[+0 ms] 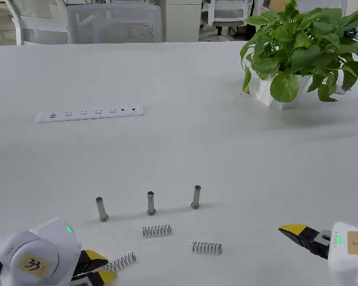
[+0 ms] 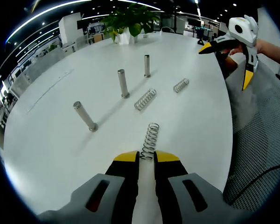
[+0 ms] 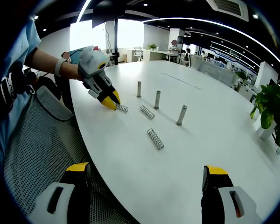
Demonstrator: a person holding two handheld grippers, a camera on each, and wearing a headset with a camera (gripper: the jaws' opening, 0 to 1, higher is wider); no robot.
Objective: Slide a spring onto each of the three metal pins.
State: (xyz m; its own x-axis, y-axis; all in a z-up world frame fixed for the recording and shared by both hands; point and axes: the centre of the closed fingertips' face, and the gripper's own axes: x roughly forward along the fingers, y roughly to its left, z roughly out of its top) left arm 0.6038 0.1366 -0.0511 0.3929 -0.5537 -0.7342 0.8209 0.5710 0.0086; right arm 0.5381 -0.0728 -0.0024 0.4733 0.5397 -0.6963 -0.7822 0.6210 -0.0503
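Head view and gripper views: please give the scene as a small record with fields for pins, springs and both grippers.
pins: three, upright in a row, all bare
held spring: lies on the table, near end between the left jaws
loose springs: two, flat in front of the pins
left gripper: shut on held spring
right gripper: open, holds nothing
progress: no spring on a pin yet

The head view looks down across the white tabletop (image 1: 227, 149) from its near edge. Both gripper views sit low, angled towards each other, sharing three upright steel pins (image 2: 123, 83).
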